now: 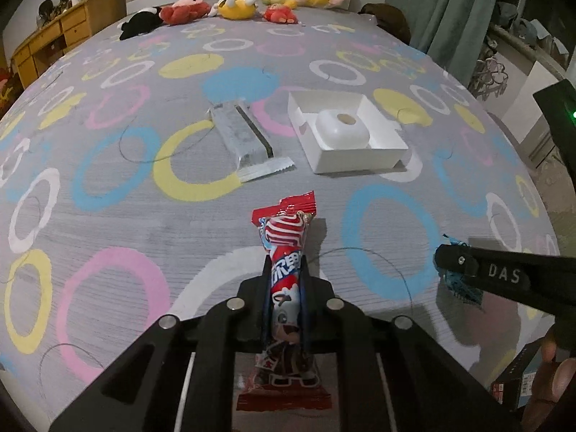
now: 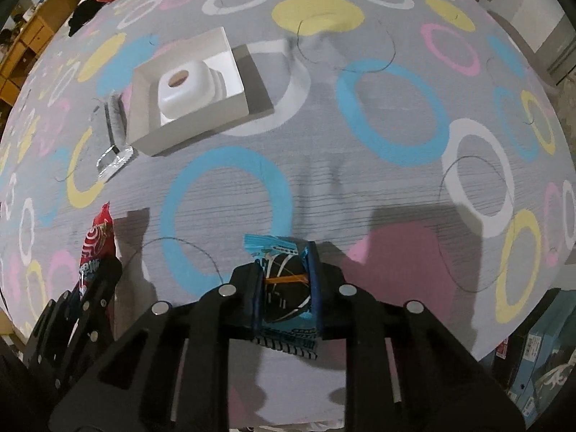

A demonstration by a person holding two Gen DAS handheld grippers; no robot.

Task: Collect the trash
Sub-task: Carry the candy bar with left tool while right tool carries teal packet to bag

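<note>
My left gripper [image 1: 285, 262] is shut on a red snack wrapper [image 1: 286, 230] and holds it above the bed. The wrapper also shows at the left of the right wrist view [image 2: 97, 244]. My right gripper [image 2: 286, 252] is shut on a blue snack wrapper [image 2: 282, 280]; it also shows at the right of the left wrist view [image 1: 441, 262]. A silver foil wrapper [image 1: 244, 136] lies on the bed beyond, next to a white open box [image 1: 381, 140] that holds a white roll [image 1: 342, 127].
The bed has a grey sheet with coloured rings [image 1: 118, 187]. Plush toys [image 1: 230, 5] line the far edge. A wooden desk [image 1: 54, 39] stands at the far left. Curtains [image 1: 450, 7] hang at the right. Boxes [image 2: 540, 360] sit on the floor at the lower right.
</note>
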